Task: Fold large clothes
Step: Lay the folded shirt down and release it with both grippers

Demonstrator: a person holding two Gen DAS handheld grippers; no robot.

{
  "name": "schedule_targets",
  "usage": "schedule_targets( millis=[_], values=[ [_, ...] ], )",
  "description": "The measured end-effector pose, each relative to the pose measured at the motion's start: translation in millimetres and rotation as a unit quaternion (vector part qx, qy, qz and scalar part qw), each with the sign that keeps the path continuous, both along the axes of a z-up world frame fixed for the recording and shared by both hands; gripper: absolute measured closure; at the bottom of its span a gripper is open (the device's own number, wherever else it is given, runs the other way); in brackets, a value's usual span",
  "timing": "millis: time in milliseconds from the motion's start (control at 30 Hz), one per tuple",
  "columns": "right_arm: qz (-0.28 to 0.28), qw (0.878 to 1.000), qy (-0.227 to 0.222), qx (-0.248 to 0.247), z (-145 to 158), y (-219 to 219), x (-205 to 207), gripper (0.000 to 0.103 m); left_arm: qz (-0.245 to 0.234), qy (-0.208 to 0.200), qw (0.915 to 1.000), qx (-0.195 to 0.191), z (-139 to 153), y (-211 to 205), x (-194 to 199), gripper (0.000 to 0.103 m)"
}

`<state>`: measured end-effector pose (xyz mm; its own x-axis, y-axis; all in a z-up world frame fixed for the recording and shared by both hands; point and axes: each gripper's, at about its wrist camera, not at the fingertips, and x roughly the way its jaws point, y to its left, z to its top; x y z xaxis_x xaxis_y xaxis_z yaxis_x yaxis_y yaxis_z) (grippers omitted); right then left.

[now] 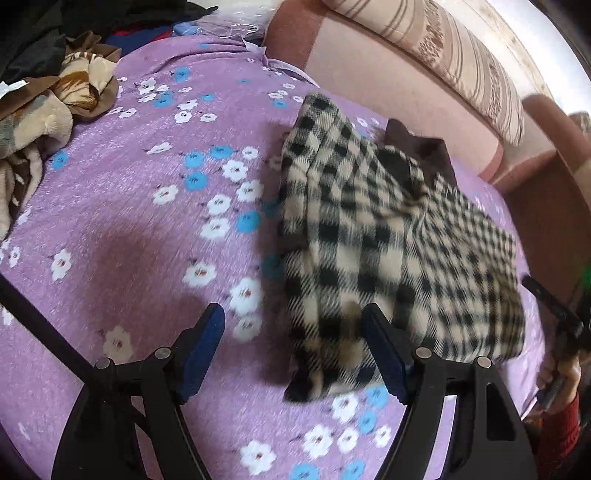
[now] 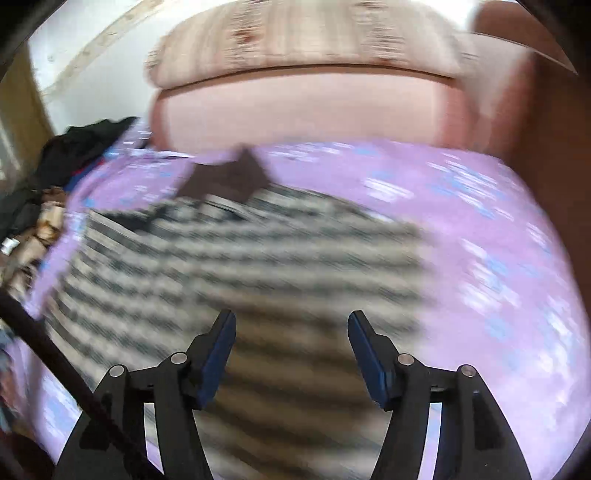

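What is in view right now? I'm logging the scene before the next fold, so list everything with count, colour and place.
Checked fleece garment: one, black and cream with a dark brown collar, folded on the bedspread's right half.
Floral bedspread: one, purple with white and blue flowers, covering the bed.
Crumpled plush blanket: one, brown and cream, at the bed's far left.
Dark clothes pile: one heap, black with blue and red, far left corner.
Padded headboard: one, pink, behind the bed.
Striped pillow: one, cream with brown stripes, on top of the headboard.
Left gripper: fingers black with blue pads, open, empty, at the garment's near edge.
Right gripper: same colours, open, empty, over the garment; view blurred.
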<state>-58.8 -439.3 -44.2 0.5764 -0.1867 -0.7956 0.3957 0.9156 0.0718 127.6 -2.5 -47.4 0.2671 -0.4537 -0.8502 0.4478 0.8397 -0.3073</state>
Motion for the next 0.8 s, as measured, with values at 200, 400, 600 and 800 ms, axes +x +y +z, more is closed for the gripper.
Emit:
schedule_targets(
  millis=[200,400,600,800],
  values=[
    [-0.042,0.993,0.028,0.108,-44.0,-38.1,-70.8,0.032,-0.045,0.039,0.9982,0.002,-21.3,-0.8,-18.5,0.028],
    [0.013,0.987,0.031,0.156,-56.1,-17.1,-66.5,0.095,-0.026,-0.01,0.9988,0.041,-9.5,-11.1,-31.3,0.095],
    [-0.009,0.99,-0.004,0.144,-28.5,-25.6,-100.5,0.096,0.011,-0.074,0.9967,0.03,37.2,16.8,-39.2,0.098],
    [-0.056,0.989,0.048,0.13,-40.0,-43.5,-116.9,0.079,0.092,-0.053,0.9887,0.106,12.4,52.4,-5.8,0.103]
  ],
)
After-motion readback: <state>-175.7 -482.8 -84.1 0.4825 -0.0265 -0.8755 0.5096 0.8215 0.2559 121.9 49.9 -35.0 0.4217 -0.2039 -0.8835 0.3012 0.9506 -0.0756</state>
